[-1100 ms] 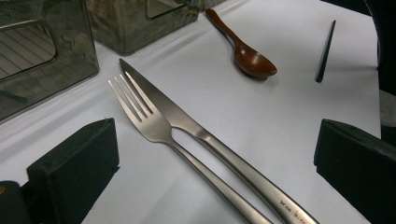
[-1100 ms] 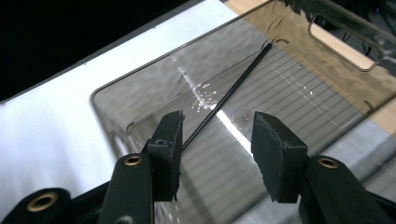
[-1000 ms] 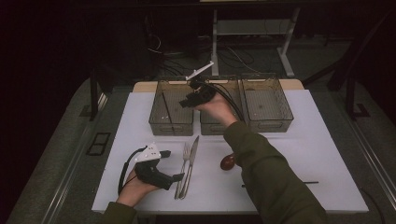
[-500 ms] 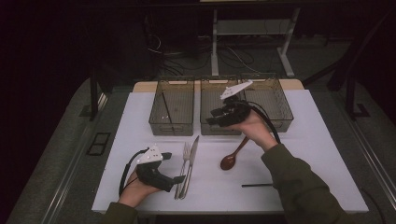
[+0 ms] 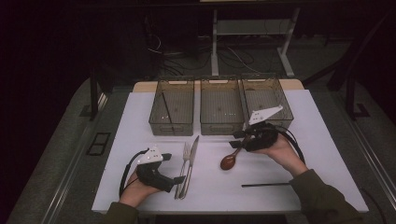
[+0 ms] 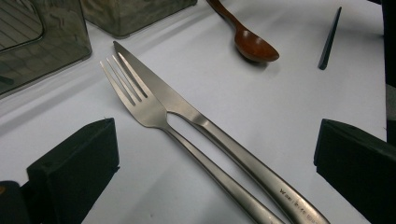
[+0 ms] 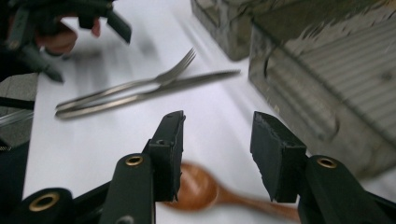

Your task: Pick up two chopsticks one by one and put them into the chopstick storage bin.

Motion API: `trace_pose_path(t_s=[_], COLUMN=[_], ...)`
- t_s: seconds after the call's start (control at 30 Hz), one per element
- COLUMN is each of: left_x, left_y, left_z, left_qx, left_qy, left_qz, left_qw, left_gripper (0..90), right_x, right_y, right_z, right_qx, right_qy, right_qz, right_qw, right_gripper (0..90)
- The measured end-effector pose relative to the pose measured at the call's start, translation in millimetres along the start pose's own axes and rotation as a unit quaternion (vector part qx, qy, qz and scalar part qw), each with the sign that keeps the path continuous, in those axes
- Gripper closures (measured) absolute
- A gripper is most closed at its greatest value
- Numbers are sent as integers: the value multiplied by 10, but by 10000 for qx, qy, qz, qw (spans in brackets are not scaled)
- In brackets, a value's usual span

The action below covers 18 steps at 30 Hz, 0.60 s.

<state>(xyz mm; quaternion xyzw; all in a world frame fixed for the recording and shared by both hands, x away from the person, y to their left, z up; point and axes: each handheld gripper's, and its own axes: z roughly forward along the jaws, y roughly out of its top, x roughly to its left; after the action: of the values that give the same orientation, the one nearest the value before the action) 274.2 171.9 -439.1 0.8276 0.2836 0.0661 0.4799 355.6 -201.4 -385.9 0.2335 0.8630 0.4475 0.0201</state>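
Spoon (image 5: 229,161) is the pickup target; right hand-held gripper (image 5: 237,139) hangs over its handle, jaws half open, empty. Next: lower, straddle handle, squeeze. Left hand-held gripper (image 5: 179,179) sits wide open beside fork (image 5: 185,156), holding nothing.

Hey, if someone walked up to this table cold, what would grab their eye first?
Probably the right gripper, jaws open, poised over the handle of the brown wooden spoon near the table's middle. Next, the steel fork and knife lying side by side just ahead of the left gripper, and the three clear bins lined up along the far edge.

White table (image 5: 327,154): three bins (image 5: 220,106), fork (image 5: 185,156), knife (image 5: 190,161), wooden spoon (image 5: 229,160), black chopstick (image 5: 266,185).
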Motion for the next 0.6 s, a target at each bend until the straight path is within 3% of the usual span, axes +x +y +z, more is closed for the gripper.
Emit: trace_pose_path(t_s=[0.27, 0.6], left_x=[0, -3], left_y=[1, 5], left_z=[0, -1], left_qx=[0, 10], left_qy=[2, -11], left_qz=[2, 19], left_qw=[10000, 10000], left_gripper=[0, 0], right_x=[141, 380], right_y=[-356, -643], right_z=[-221, -255], right_qx=[58, 395], right_qy=[188, 452], right_qz=[-118, -349], right_qw=[9997, 9976], right_gripper=[567, 645])
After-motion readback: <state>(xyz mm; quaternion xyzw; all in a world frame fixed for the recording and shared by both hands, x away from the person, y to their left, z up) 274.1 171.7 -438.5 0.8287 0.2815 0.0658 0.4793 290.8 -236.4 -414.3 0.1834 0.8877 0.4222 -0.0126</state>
